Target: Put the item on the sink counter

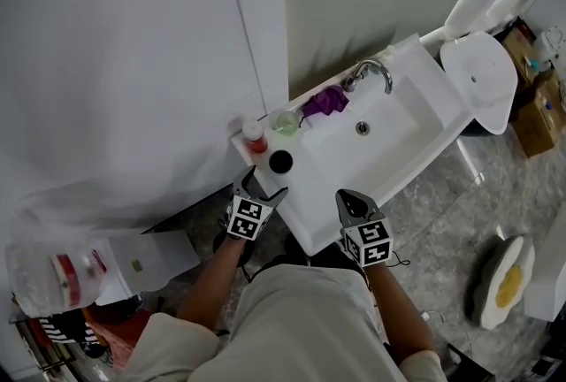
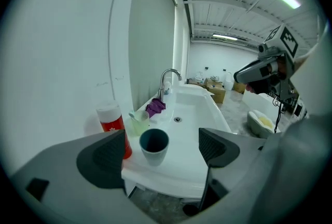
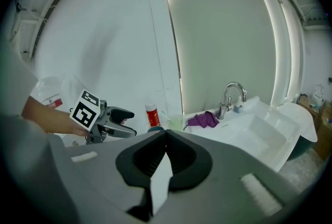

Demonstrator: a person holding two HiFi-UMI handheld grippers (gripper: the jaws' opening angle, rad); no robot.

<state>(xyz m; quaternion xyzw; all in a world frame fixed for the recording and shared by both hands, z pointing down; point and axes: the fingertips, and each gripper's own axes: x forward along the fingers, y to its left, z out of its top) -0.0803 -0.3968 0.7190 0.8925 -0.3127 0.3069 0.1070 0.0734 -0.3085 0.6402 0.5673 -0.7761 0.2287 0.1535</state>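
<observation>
A dark teal cup [image 1: 280, 162] stands upright on the white sink counter [image 1: 323, 194], near its front left corner. My left gripper [image 1: 265, 183] is open just short of the counter edge. In the left gripper view the cup [image 2: 154, 145] stands between and a little beyond the spread jaws of that gripper [image 2: 162, 152], apart from both. The right gripper [image 1: 347, 197] hovers at the counter's front edge, shut, its pads [image 3: 155, 158] meeting at the tips with nothing seen held.
Behind the cup stand a red bottle [image 1: 255, 138] and a pale green cup [image 1: 285, 122], and a purple cloth [image 1: 325, 101] lies by the faucet [image 1: 371, 71]. The wall runs along the left. A white toilet [image 1: 482, 80] and cardboard boxes [image 1: 539, 106] are to the right.
</observation>
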